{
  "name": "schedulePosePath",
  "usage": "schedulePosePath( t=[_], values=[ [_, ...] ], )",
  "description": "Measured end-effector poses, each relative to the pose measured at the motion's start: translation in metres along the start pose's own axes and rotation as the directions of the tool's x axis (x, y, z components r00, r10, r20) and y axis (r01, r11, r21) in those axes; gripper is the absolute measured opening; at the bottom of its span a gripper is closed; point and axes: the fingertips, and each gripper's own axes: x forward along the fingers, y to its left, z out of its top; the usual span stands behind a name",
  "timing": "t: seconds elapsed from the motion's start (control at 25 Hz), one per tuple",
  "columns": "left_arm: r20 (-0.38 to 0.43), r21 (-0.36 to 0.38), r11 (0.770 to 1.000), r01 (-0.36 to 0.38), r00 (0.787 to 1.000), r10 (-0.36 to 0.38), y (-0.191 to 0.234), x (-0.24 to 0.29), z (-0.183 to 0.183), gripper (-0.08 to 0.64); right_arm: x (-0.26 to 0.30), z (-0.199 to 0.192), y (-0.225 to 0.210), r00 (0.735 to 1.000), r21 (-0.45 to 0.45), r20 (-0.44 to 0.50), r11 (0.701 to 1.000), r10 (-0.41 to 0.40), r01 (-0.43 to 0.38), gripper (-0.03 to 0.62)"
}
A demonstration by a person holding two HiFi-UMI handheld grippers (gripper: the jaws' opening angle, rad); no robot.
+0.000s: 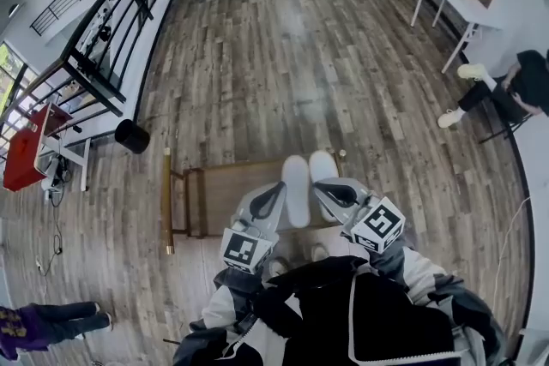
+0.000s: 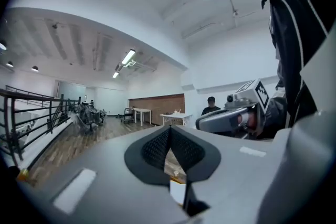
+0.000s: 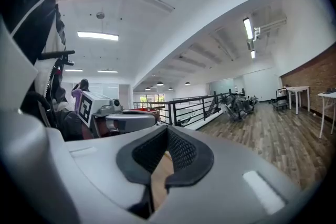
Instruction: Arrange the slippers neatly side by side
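Left gripper [image 1: 276, 191] [image 2: 169, 138], a grey two-jaw tool with a marker cube: fingers clenched together, nothing between them. Right gripper [image 1: 325, 189] [image 3: 167, 139], same build, just beside it: also clenched and empty. Pair of white foam slippers [image 1: 297, 188] lies just past both fingertip pairs, between them, side by side and close together, on low brown wooden rack [image 1: 219, 193]. Black round bin [image 1: 132, 135] on grey-brown plank floor [image 1: 300, 56], well left of left fingers. Seated person [image 1: 506, 90] far right of right fingers.

Low wooden rack [image 1: 227, 193] flat on plank floor [image 1: 300, 56], upright frame at its left end. On its right part, pair of white slippers [image 1: 298, 184], side by side and close together. Black round object [image 1: 132, 135] on floor near rack's far left corner.
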Motion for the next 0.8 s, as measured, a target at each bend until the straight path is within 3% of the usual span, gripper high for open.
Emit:
schedulePosePath(
  t=[0.16, 0.36, 0.8],
  values=[
    [0.036, -0.005, 1.0, -0.005, 0.999, 0.005, -0.003, -0.029, 0.02, 0.017, 0.016, 0.016, 0.02, 0.998, -0.024, 0.035, 0.999, 0.049, -0.048, 0.003],
    [0.047, -0.005, 1.0, -0.019, 0.999, 0.02, 0.002, -0.052, 0.021, 0.017, 0.032, 0.011, 0.025, 0.999, -0.011, 0.027, 0.999, 0.045, -0.045, 0.002],
    [0.065, -0.089, 0.991, -0.098, 0.992, 0.104, 0.034, -0.083, 0.019, 0.017, 0.056, 0.012, 0.046, 0.998, -0.057, -0.004, 0.996, 0.066, -0.066, 0.002]
  ],
)
